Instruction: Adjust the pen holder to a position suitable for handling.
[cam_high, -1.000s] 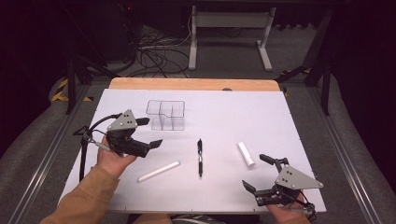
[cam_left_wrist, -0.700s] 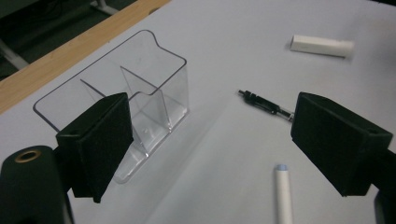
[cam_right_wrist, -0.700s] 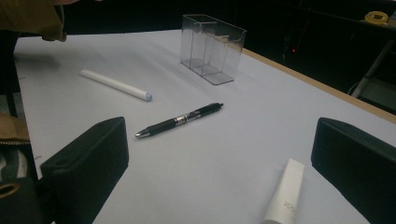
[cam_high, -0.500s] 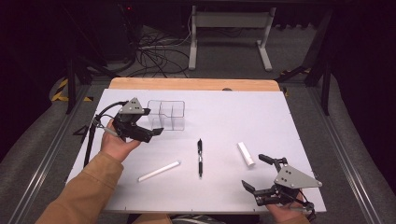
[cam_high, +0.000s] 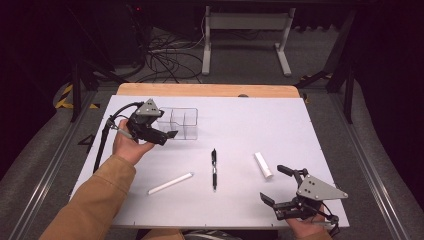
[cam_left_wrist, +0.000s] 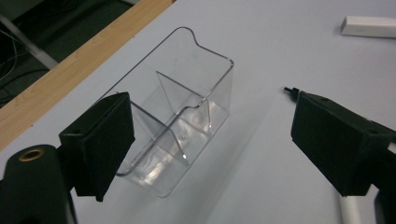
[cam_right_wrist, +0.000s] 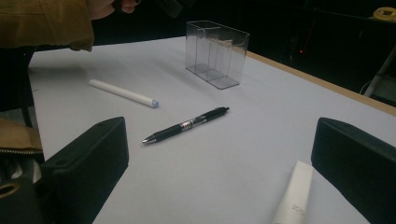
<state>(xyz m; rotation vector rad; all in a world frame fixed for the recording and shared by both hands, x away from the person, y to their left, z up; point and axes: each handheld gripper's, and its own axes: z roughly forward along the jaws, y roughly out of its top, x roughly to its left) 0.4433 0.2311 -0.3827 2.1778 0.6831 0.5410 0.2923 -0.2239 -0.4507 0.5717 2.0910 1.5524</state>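
A clear plastic organizer box with dividers stands on the white table top at the far left. My left gripper hovers at the box's left end, open, nothing between its pads. In the left gripper view the box lies just ahead, between and beyond the spread jaws. A black pen lies mid-table, a long white stick to its left, a short white tube to its right. My right gripper rests near the front right edge, open and empty, the tube just ahead of its right jaw.
A wooden strip runs along the table's far edge. Beyond it are a metal stand and cables on the dark floor. In the right gripper view the pen, the white stick and the box lie ahead, with a tan sleeve at upper left.
The left hand has carried its open gripper away from the person and slightly rightward, up to the clear box. The right gripper and the table's objects have stayed put.
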